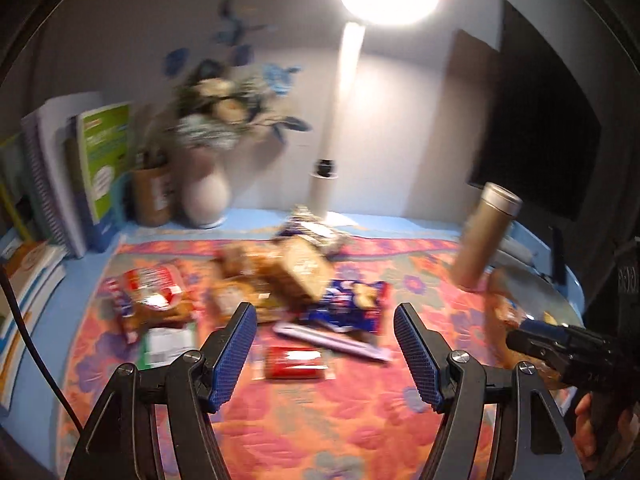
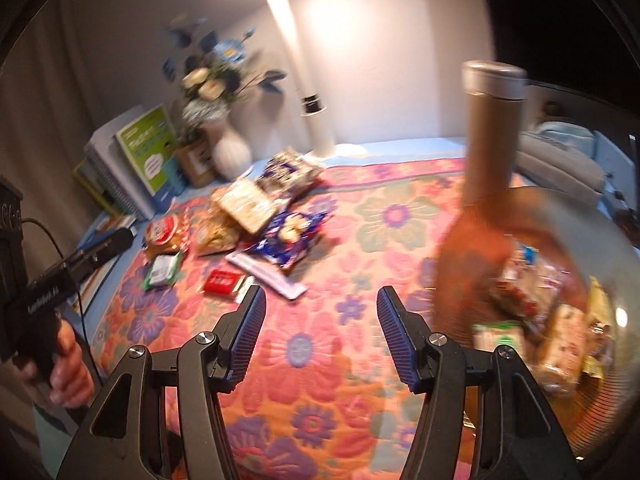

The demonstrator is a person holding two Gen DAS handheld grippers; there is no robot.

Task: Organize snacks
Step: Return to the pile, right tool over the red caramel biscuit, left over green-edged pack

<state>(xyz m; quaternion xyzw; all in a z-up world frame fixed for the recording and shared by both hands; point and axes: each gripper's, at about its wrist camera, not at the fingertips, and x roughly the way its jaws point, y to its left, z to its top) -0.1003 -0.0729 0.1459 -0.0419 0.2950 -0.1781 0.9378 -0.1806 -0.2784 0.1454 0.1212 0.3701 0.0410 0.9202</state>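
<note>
A pile of snack packets (image 1: 288, 276) lies on the floral cloth, also in the right wrist view (image 2: 248, 216). It includes a blue packet (image 1: 348, 304), a red-topped packet (image 1: 152, 292), a small red packet (image 1: 294, 362), a green-and-white packet (image 1: 164, 344) and a long pale wrapper (image 1: 332, 340). A glass bowl (image 2: 624, 264) at the right holds several snacks (image 2: 552, 320). My left gripper (image 1: 325, 354) is open and empty, above the cloth in front of the pile. My right gripper (image 2: 321, 334) is open and empty, left of the bowl; its body shows in the left wrist view (image 1: 560, 348).
A tall gold flask (image 2: 488, 132) stands beside the bowl. At the back are a white lamp post (image 1: 320, 192), a white vase of flowers (image 1: 206, 200), a brown container (image 1: 152, 196) and upright books (image 1: 80, 176). A dark screen (image 1: 536, 132) is at right.
</note>
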